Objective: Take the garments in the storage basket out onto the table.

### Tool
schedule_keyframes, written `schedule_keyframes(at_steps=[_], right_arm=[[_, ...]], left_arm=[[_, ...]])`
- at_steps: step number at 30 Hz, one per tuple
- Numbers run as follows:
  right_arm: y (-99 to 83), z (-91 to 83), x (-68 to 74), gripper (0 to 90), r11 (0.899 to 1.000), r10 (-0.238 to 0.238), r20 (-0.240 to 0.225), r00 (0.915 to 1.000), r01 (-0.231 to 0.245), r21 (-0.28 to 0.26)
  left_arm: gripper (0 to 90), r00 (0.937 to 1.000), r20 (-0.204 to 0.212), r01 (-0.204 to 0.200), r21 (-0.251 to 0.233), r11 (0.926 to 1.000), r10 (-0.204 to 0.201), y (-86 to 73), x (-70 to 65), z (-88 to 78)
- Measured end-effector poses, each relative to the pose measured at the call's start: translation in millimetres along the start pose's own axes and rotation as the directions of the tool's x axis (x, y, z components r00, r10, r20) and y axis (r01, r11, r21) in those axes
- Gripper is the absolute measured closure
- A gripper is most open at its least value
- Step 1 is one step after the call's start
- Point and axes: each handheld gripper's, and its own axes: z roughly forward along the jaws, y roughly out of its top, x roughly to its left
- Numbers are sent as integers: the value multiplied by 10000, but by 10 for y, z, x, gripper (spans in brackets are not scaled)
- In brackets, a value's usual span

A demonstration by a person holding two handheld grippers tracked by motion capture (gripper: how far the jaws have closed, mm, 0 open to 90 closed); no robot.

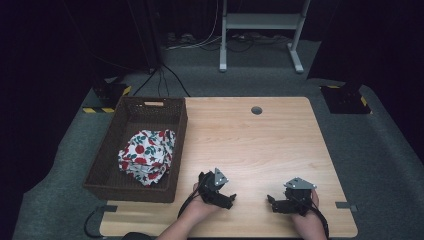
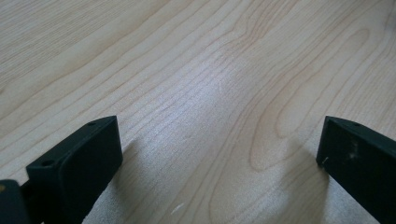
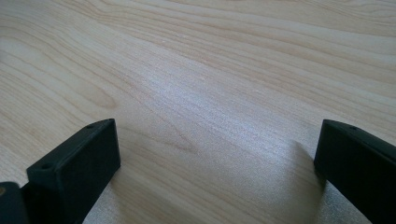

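- Two grippers rest low on the near part of the wooden counter [image 1: 250,145], each in one of the person's hands, which come in from the near edge.
- The left gripper [image 1: 231,199] has its jaws spread wide with nothing between them; in the left gripper view [image 2: 219,154] there is bare wood grain in the gap and the jaw shadows fall on the board.
- The right gripper [image 1: 270,201] likewise stands wide and holds nothing; in the right gripper view [image 3: 217,154] plain wood lies between its two black jaws.
- The two grippers are apart from each other, jaw tips turned toward one another, with a bare strip of counter between them.
- A grey three-cornered plate tops each gripper, and a cable trails back along each wrist.
- Beyond the left gripper and off to its outer side sits a dark brown wicker basket [image 1: 177,150], on the counter's left edge, well apart from both grippers.
- Inside the basket lies a folded cloth [image 1: 147,156], white with a red and green print, toward the basket's near end.
- Farther ahead of both grippers, near the counter's far edge, is a small round hole [image 1: 256,110].
- Past the counter, on the grey floor, stands a white metal frame [image 1: 260,22] with cables beside it.
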Motion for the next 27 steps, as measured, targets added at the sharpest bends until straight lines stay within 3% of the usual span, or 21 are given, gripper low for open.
schedule_keyframes(at_steps=[16,27], right_arm=[[-2,-2,-2,0,10000,-3,-24,10000,3,-1],[-1,-1,-4,0,10000,-18,-32,10000,18,-4]], left_arm=[[6,9999,148,-37,0,10000,37,-5,-5,-6],[11,9985,515,-198,-105,9997,204,-15,-4,-25]])
